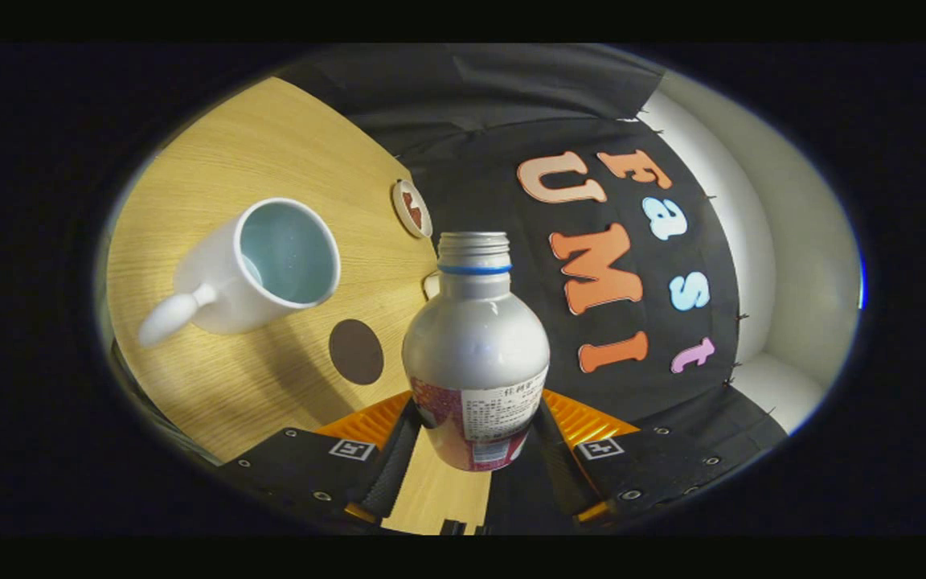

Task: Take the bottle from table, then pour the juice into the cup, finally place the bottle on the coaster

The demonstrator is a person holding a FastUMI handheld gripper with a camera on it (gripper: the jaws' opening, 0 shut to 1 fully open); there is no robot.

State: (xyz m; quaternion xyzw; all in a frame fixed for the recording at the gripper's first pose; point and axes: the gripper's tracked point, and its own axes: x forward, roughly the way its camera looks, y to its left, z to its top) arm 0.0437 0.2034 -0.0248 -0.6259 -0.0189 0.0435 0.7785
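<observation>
Across the tilted tabletop (286, 145): pale wood laminate, fine straight grain, matte, with a rounded or cut edge dropping away toward the fingers. Behind it, black cloth wall (463, 88), creased and pinned along one side; beyond the cloth, a smooth off-white wall or panel (784, 241), curved by the lens.

On the wood, beyond the fingers and off to their left: white cup (258, 269), glossy ceramic, thick rounded handle pointing away from the bottle, pale blue glaze inside, interior apparently dry. Nearer the fingers, between cup and bottle: dark brown round coaster (356, 351), flat, matte, bare. Farther back by the cloth: small round disc (411, 207), pale rim, reddish mark in the middle, seen nearly edge-on; kind unclear. Just behind the bottle's shoulder, a small pale object partly hidden, not identifiable.

Between the fingers: bottle (475, 354), silvery metal, smooth bulbous shoulder with soft highlights, threaded neck uncapped, blue ring under the threads, printed red-and-white label around the lower body. Clear of the tabletop, mouth pointing away from the camera, level with the cup but not over it.

Gripper (475, 438) partly closed, ribbed pad (395, 458) on each side pressed against the labelled lower body, firmly clamped.
</observation>
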